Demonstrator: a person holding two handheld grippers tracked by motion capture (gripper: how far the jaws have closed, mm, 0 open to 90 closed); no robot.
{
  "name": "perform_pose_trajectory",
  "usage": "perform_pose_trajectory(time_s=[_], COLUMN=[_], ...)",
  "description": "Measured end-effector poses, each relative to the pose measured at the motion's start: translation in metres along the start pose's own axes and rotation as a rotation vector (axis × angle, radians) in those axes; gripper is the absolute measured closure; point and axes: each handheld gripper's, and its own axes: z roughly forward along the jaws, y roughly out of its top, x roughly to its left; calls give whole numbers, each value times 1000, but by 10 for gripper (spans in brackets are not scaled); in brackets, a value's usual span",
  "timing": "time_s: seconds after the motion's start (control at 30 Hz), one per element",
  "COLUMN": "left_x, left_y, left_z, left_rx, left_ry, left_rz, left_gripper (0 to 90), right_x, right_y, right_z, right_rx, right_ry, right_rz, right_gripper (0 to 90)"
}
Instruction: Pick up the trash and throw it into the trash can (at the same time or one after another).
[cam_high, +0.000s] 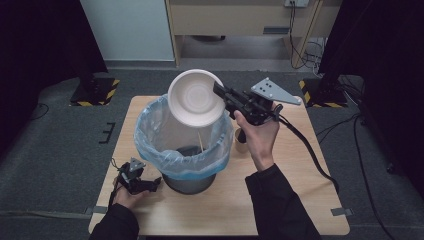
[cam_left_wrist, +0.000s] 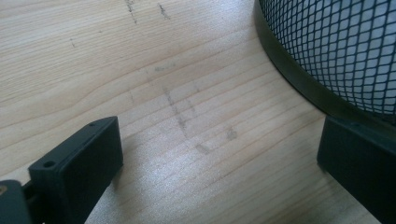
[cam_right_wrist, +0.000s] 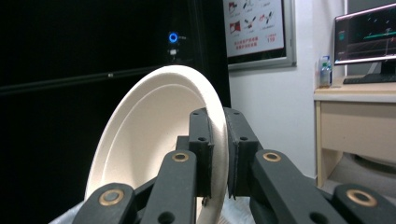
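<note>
High view: the tilted paper bowl (cam_high: 195, 97) covers the far rim of the lined waste bin (cam_high: 150, 135); the bin's inside is too dark to read. A small brown item (cam_high: 240, 141) behind the right hand (cam_high: 260, 135) is mostly hidden. Left gripper view: the mesh bin wall (cam_left_wrist: 336, 46) is cut off at top and right. Right gripper view: the bowl's lower edge sits behind the right gripper (cam_right_wrist: 218, 149).
</note>
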Motion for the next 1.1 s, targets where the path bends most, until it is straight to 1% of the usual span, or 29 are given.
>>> perform_pose_trajectory(time_s=[0.03,0.07,0.1,0.17,0.23,0.27,0.3,0.33,0.43,0.47,0.5,0.53,0.57,0.6,0.63,0.67,0.7,0.73,0.77,0.8,0.83,0.87,0.93,0.97,1.0,1.03,1.1], left_x=[0,0,0,0,0,0,0,0,0,0,0,0,0,0,0,0,0,0,0,0,0,0,0,0,0,0,0], left_y=[0,0,0,0,0,0,0,0,0,0,0,0,0,0,0,0,0,0,0,0,0,0,0,0,0,0,0], left_z=[0,0,0,0,0,0,0,0,0,0,0,0,0,0,0,0,0,0,0,0,0,0,0,0,0,0,0], left_rx=[0,0,0,0,0,1,0,1,0,0,1,1,1,1,1,1,1,1,1,1,1,0,0,0,1,1,1], left_ry=[0,0,0,0,1,0,0,-1,0,0,1,0,0,1,1,1,1,1,1,1,1,0,0,0,0,0,1], left_rz=[0,0,0,0,0,0,0,0,0,-1,-1,0,0,-1,-1,0,-1,-1,-1,-1,-1,-1,-2,-2,-1,-1,-1], left_gripper=[0,0,0,0,0,0,0,0,0,0,0,0,0,0,0,0,0,0,0,0,0,0,0,0,0,0,0], right_x=[0,2,2,3,3,0,0,-2,-15,-26,-26,-36,-36,-40,-47,-57,-57,-60,-64,-73,-73,-76,-85,-91,-98,-98,-108], right_y=[0,-5,-5,-8,-8,-5,-5,-2,7,11,11,13,13,14,13,12,12,11,10,5,5,3,-3,-8,-16,-16,-26], right_z=[0,4,4,7,7,5,5,2,-10,-20,-20,-30,-30,-33,-38,-45,-45,-48,-51,-55,-55,-57,-60,-62,-64,-64,-65], right_rx=[0,16,16,30,39,31,31,20,-4,-14,-14,-14,-14,-11,-2,8,8,15,23,42,42,51,70,78,98,98,123], right_ry=[0,18,18,31,29,14,14,7,-41,-75,-75,-108,-108,-119,-138,-166,-166,-177,-188,-208,-208,-216,-235,-247,-261,-261,-280], right_rz=[0,10,10,15,10,1,1,3,-3,-1,-1,-2,-2,-6,-7,-7,-7,-10,-12,-13,-13,-15,-16,-13,-7,-7,-5], right_gripper=[828,794,794,736,685,658,658,639,535,511,511,489,489,483,475,473,473,469,468,459,459,458,449,447,445,445,442])
